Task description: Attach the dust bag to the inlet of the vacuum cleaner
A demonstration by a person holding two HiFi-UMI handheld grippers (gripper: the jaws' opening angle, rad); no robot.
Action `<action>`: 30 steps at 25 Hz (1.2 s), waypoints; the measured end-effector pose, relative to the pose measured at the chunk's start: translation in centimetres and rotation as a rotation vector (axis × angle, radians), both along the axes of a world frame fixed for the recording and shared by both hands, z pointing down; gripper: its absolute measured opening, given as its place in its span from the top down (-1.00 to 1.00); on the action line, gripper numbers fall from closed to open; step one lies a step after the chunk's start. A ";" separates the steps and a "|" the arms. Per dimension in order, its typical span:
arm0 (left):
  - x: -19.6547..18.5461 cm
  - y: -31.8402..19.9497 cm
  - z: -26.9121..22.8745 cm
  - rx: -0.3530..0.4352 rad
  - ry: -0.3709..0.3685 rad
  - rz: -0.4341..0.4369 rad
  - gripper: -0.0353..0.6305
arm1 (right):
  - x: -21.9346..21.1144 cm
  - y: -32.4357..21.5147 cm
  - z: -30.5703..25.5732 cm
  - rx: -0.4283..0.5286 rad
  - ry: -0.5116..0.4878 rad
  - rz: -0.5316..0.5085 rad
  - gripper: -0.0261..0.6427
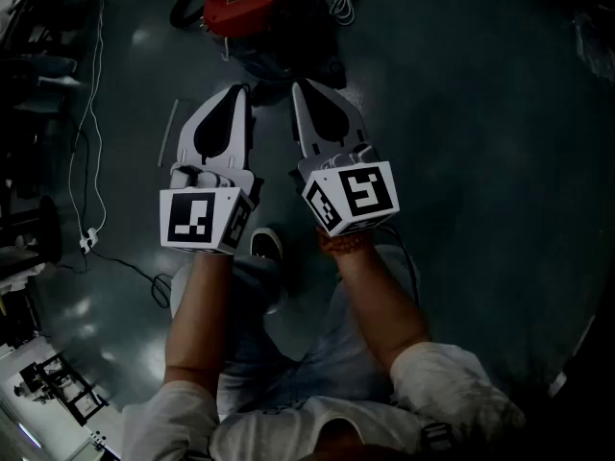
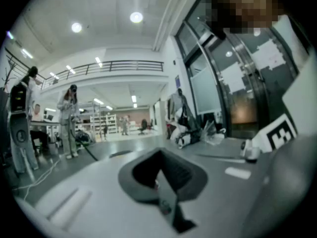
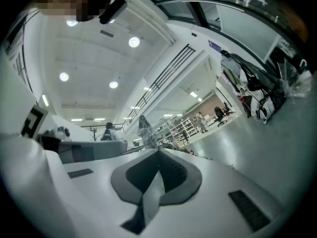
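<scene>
Dark floor below, bright hall above
In the head view the floor (image 1: 461, 113) beyond the left claw (image 1: 235, 91) is dim, with pale glare patches to that claw's left. Both gripper views look up at round ceiling lamps (image 2: 136, 17); their edges curve and blacken, and the nearest surfaces blur.

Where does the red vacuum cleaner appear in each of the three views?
Head view: vacuum cleaner at top centre, on the floor.
Left gripper view: not in it.
Right gripper view: not in it.
Shared landmark: the right-hand marker cube, also at the left gripper view's right edge.
</scene>
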State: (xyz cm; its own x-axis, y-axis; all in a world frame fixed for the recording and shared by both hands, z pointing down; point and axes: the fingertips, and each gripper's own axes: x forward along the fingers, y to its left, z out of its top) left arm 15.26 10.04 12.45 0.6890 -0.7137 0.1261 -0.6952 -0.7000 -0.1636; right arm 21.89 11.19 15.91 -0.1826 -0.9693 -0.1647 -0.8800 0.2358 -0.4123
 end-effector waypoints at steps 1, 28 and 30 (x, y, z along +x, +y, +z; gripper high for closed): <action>0.1 -0.5 0.2 0.012 0.011 0.014 0.88 | -0.4 -0.2 0.5 -0.006 0.035 0.004 0.89; -7.0 -19.6 6.3 -0.104 0.127 -0.006 0.88 | -10.5 -17.7 2.7 -0.125 0.399 -0.136 0.89; -6.9 -19.7 6.9 -0.121 0.098 -0.003 0.88 | -10.3 -17.9 2.7 -0.126 0.396 -0.144 0.89</action>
